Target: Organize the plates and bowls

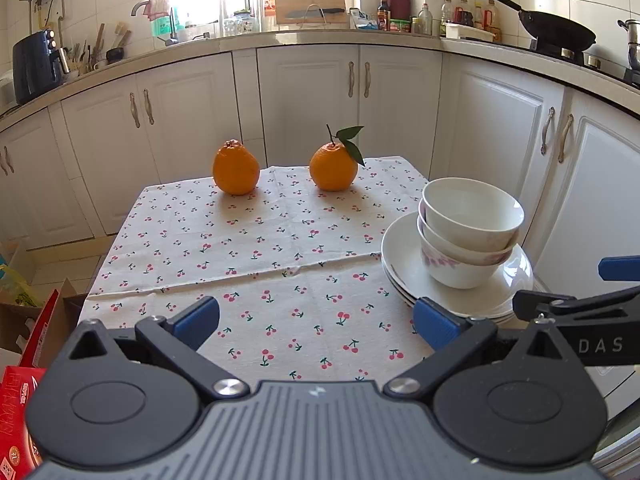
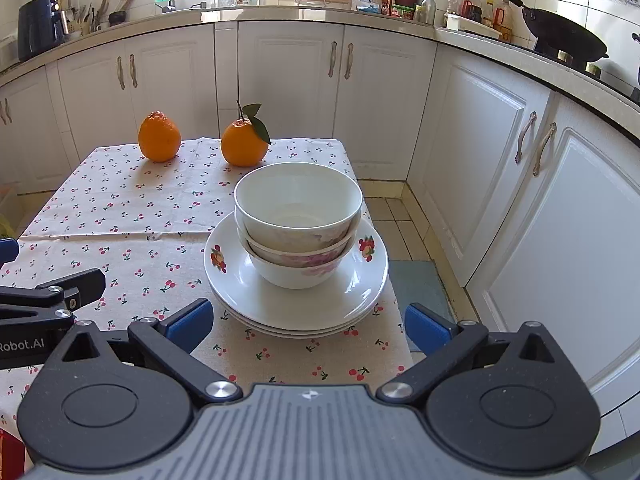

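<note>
Right hand-held gripper [image 2: 308, 324] wide, left hand-held gripper [image 1: 316, 322] wide, plate fruit motifs [image 2: 218, 258] only in right view

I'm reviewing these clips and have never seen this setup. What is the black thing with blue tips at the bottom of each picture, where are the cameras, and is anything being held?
There is no robot here: a person holds one pair of tongs in each hand, with a wide-angle camera on each looking forward along its blue-tipped fingers. One picture comes from the left tongs, the other from the right tongs. Both are open and hold nothing. On the cherry-print tablecloth sits a stack of plates with three nested bowls on top, straight ahead of the right tongs. Two oranges stand at the far edge, one with a leaf. Kitchen cabinets are behind.
</note>
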A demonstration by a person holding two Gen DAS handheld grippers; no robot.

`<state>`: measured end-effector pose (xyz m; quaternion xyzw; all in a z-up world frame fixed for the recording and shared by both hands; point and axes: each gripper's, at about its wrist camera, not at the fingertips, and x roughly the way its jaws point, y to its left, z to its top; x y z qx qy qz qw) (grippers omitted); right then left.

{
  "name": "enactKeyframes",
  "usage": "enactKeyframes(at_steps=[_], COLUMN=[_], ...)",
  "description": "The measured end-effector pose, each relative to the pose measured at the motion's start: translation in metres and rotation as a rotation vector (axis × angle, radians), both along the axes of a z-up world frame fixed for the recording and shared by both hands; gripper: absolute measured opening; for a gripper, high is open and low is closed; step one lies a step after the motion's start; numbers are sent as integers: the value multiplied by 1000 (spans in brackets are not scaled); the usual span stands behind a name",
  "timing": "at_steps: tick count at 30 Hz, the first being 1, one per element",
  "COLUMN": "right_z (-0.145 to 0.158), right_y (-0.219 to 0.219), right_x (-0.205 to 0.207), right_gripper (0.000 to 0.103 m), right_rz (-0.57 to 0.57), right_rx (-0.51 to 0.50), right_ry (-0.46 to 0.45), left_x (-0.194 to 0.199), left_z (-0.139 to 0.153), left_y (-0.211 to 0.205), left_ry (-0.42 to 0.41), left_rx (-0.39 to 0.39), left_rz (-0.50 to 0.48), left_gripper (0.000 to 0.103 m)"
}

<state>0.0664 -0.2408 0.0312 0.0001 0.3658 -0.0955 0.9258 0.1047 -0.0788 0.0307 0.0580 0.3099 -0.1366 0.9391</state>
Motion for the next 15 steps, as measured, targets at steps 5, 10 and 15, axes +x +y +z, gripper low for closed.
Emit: enactKeyframes(at_steps=[5, 10, 15], right_z=[0, 1, 2], right_y=[1, 0, 0], right_x=[0, 0, -1], right_gripper=[103, 103, 103], right_rz=[1, 1, 1], right_rx=[-5, -6, -6], right_ry=[0, -4, -6], left_x=[-1, -1, -2], left_z=[0, 1, 1], left_y=[0, 0, 0], left_ry=[2, -2, -5], left_rx=[-2, -4, -2], left_rz=[2, -1, 1], left_gripper=[102, 102, 102])
